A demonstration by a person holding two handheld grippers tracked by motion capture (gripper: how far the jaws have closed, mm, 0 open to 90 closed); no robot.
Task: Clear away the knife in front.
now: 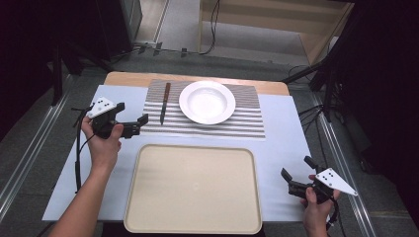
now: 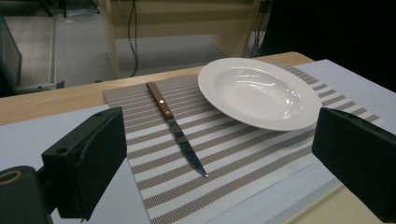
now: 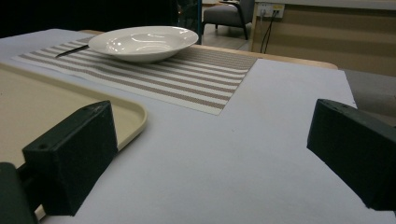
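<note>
A white deep plate (image 1: 206, 101) rests on a striped placemat (image 1: 247, 123) at the far middle of the table. Left of the plate on the mat lies a knife (image 1: 164, 102) with a brown wooden handle, its blade toward me. My left gripper (image 1: 139, 124) is open and holds nothing; it hovers by the mat's near left corner and points right. In the left gripper view the knife (image 2: 175, 130) and the plate (image 2: 259, 91) lie just beyond the open jaws. My right gripper (image 1: 296, 167) is open with nothing in it, low over the table's near right corner.
A large beige tray (image 1: 192, 190) lies at the near middle, between the two hands. A pale blue sheet (image 1: 284, 148) covers the wooden table. In the right gripper view the tray's corner (image 3: 126, 116) lies left of the jaws. Dark stands and cables flank the table.
</note>
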